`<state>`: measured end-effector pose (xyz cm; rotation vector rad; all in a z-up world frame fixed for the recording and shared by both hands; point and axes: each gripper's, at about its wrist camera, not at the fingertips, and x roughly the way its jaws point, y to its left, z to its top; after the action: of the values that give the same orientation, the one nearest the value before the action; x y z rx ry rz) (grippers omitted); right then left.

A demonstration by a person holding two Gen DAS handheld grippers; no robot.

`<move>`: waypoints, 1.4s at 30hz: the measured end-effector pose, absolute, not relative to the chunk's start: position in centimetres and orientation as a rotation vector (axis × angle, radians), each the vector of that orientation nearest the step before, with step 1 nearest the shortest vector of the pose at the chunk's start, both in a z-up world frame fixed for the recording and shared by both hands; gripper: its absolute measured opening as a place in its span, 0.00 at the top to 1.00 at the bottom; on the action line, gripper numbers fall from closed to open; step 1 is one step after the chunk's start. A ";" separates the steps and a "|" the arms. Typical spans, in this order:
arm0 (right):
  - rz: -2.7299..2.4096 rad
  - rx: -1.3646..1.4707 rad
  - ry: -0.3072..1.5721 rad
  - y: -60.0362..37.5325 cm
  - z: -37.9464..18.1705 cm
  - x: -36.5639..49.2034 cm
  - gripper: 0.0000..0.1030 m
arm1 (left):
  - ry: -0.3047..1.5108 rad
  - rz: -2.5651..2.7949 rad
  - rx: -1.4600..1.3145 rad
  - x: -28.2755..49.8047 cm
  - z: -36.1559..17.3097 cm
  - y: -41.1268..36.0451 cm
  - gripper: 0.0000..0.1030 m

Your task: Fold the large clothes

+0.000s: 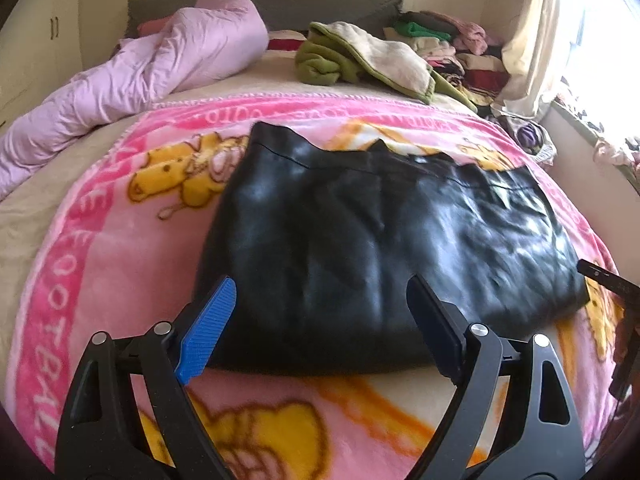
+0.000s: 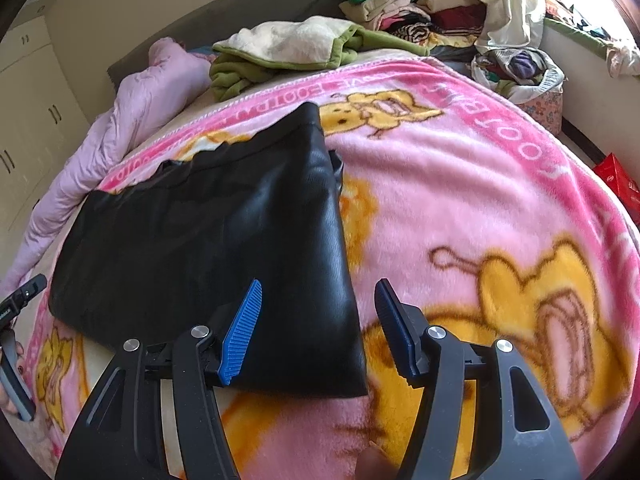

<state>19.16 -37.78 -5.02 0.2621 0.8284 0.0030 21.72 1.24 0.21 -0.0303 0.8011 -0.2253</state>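
Note:
A black, shiny garment (image 1: 380, 240) (image 2: 208, 232) lies folded into a rough rectangle on a pink cartoon blanket (image 1: 120, 260) (image 2: 460, 200) spread over a bed. My left gripper (image 1: 320, 280) hovers over the garment's near edge, jaws wide apart, and the pads press on nothing. My right gripper (image 2: 319, 284) stands open over the near right corner of the garment; its left blue pad (image 2: 240, 332) is above the cloth and its right pad above the blanket. Each gripper shows at the edge of the other's view: the right gripper (image 1: 616, 292), the left gripper (image 2: 20, 300).
A lilac duvet (image 1: 160, 60) is bunched at the far left of the bed. A green and cream fleece (image 1: 360, 56) and stacks of folded clothes (image 1: 452, 48) lie at the far end. A curtain (image 1: 532, 40) and a full basket (image 2: 520, 72) stand at the right.

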 end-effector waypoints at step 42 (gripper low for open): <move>-0.035 0.345 0.691 -36.8 -2.2 12.7 0.56 | 0.799 -0.220 0.025 21.2 -0.1 -0.1 0.09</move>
<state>12.74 -36.83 -2.22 0.3451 0.6909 -0.0350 21.22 -0.11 -0.06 0.0249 0.7985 -0.2198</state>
